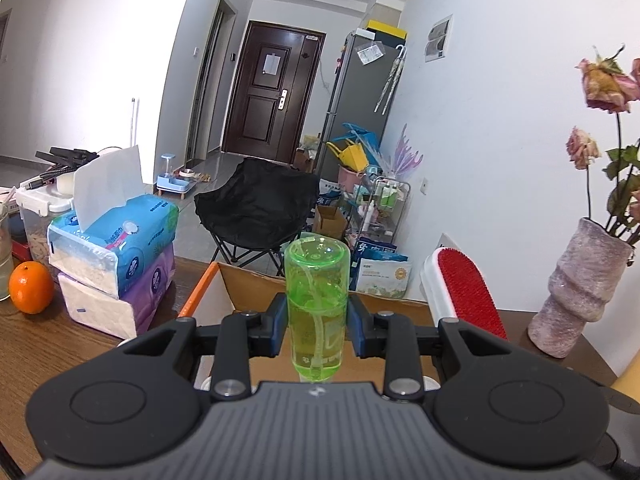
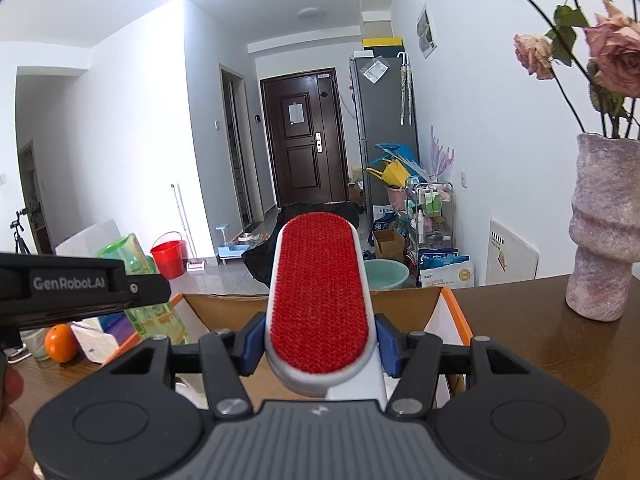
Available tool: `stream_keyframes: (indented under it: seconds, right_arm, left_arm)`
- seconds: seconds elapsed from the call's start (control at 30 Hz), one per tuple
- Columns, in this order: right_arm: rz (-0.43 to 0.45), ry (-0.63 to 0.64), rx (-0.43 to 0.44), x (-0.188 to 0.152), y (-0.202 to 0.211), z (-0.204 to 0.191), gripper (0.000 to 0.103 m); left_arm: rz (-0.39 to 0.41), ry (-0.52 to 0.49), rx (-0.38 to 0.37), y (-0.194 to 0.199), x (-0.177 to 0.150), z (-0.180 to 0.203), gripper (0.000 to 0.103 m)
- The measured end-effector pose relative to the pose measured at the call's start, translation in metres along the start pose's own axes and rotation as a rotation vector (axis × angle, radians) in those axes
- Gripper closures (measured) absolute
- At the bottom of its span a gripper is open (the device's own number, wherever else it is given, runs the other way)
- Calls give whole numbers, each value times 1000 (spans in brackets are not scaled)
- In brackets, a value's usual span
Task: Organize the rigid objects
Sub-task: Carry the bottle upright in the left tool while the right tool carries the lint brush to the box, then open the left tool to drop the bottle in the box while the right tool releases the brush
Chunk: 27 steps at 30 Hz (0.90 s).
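- The left gripper [image 1: 316, 330] is clamped on a green bottle [image 1: 317, 304], its blue pads pressing both sides of the body. The bottle points away from the camera, with liquid and a thin tube visible inside it.
- The bottle is held above a cardboard box [image 1: 248, 286] with an orange edge, which sits on the wooden desk [image 1: 48, 344].
- The right gripper [image 2: 318, 346] is clenched on a lint brush [image 2: 320, 300]; the red bristle pad faces the camera and the white body sits between the blue pads. It too hangs over the box [image 2: 404, 300].
- Only the left wrist view shows the stacked tissue packs [image 1: 116, 248] just left of the box, with a sheet standing up from the top pack, and a clear lidded container [image 1: 38, 216] behind them near the desk's left edge.
- The left wrist view also shows the brush [image 1: 468, 292] from the side, just right of the bottle.
- Only the right wrist view shows the left gripper's black housing [image 2: 76, 292] from the side, with the bottle [image 2: 132, 264] behind it, and a fingertip [image 2: 10, 392] at the picture's left edge.
- Both views show an orange [image 1: 31, 287] on the desk left of the tissue packs, and a pale textured vase [image 2: 604, 224] of wilted pink roses [image 2: 612, 52] on the desk to the right of the box.
- A black folding chair [image 1: 256, 208] stands on the floor beyond the desk's far edge.
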State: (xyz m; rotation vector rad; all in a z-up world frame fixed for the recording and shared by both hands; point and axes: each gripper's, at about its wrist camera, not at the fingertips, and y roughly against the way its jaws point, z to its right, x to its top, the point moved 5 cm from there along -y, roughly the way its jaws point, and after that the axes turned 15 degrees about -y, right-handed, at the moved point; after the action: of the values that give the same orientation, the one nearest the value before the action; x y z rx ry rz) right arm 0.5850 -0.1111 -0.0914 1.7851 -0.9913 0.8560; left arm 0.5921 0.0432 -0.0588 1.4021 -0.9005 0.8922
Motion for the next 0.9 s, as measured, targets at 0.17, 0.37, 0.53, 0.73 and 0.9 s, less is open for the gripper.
stream_keyframes:
  seconds: [0.17,0.37,0.53,0.73,0.9]
  right_arm:
    - [-13,29,-8,-1,-13,-4,48]
    - [-32,67,-3,3,-32,-8,48]
    - [-54,113,16,7,-43,-12,48]
    - [-89,110,-17,10,-52,-8,48]
    - [-67,88,-89,17,-50,-3,7]
  left_arm:
    - [-9,-1,14,-10,1,-5,71]
    - [-29,-1,35,-20,-1,-11,71]
    - [-52,-3,46,-27,-5,-13,71]
    - [-79,-15,49,-34,-8,-12,70]
    - [-46,-28,91,-27,-5,-14,20]
